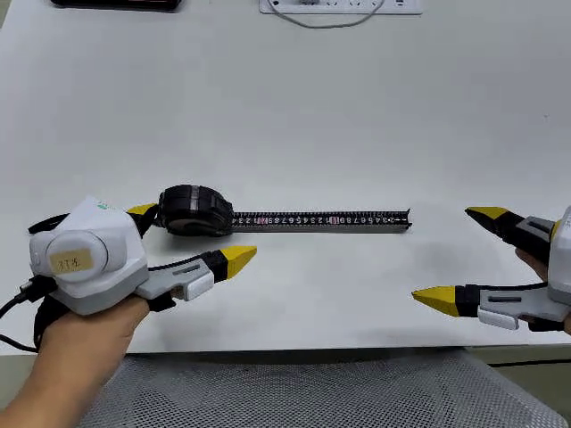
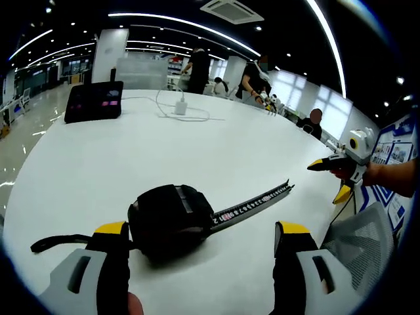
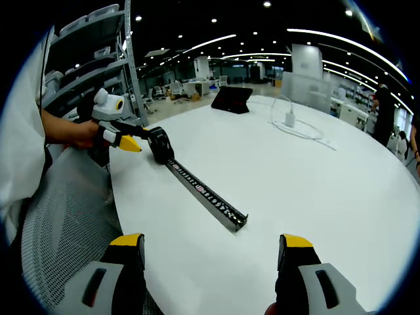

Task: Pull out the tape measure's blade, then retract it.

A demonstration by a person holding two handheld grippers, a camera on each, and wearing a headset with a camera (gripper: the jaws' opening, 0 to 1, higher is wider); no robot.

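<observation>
At the bottom of the head view a mesh chair (image 1: pixel 294 392) sits against the near edge of the white tabletop (image 1: pixel 294 116).

Lower left in that view, a hand holds the left tool (image 1: pixel 194 234) with its jaws spread wide. In the left gripper view the left tool (image 2: pixel 202 230) has the tape measure (image 2: pixel 172 216) low in the frame between its yellow tips. The tape measure is close to the left-hand jaw and clear of the right-hand one. I cannot tell whether the closer jaw touches it. A black strap (image 2: pixel 56 243) trails off to the lower left.

Lower right in the head view, the right tool (image 1: pixel 451 254) is also spread wide and holds nothing. It is well apart from the blade's tip.

The tape measure (image 1: pixel 192 211) lies left of centre. Its blade (image 1: pixel 321 219) is drawn out flat along the tabletop towards the right.

In the right gripper view the right tool (image 3: pixel 211 240) looks up the blade (image 3: pixel 205 191) to the tape measure (image 3: pixel 159 143) and the left tool (image 3: pixel 125 141) at the upper left.

Farther back, a dark tablet (image 3: pixel 231 98) stands near the top centre. A white charger (image 3: pixel 289 120) with a looping cable sits to its right.
</observation>
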